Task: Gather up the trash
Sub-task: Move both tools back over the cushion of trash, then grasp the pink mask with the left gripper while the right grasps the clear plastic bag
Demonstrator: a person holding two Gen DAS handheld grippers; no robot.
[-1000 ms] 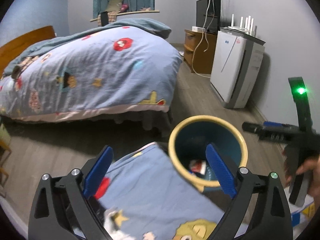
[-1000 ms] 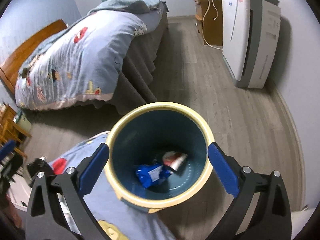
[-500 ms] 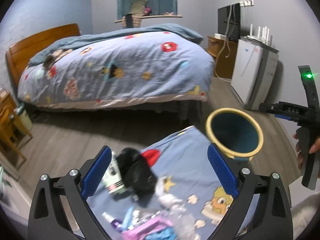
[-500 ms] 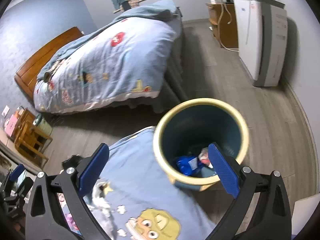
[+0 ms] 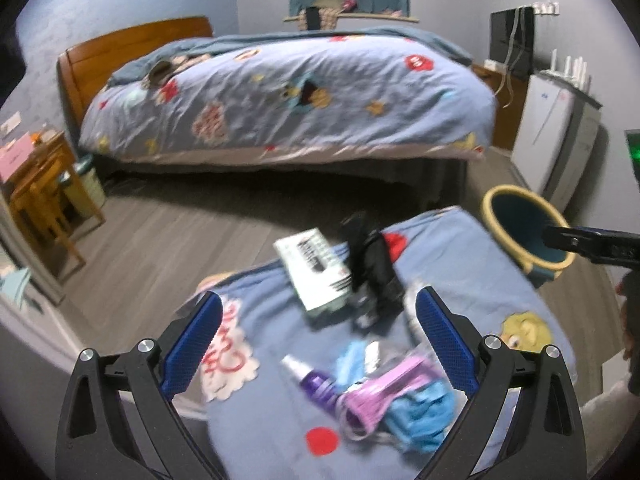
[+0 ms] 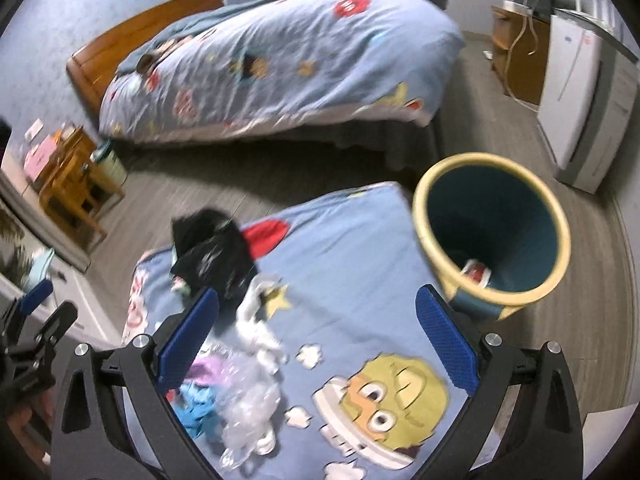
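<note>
- Our left gripper (image 5: 318, 336) is spread wide and holds nothing; it hangs over the litter in the lower centre of its frame.
- Our right gripper (image 6: 318, 338) is just as wide apart and empty.
- Under them, a cartoon-print blue cloth (image 6: 352, 276) carries a purple spray bottle (image 5: 316, 386), crumpled clear plastic (image 6: 246, 404), a white box (image 5: 314, 274) and a black bag (image 6: 212, 252).
- At the cloth's right edge stands the yellow-rimmed bin (image 6: 492, 226), with a wrapper (image 6: 476, 271) inside.
- Beyond, grey floorboards (image 5: 160, 244) and a bed (image 5: 288, 92) fill the upper frame.
</note>
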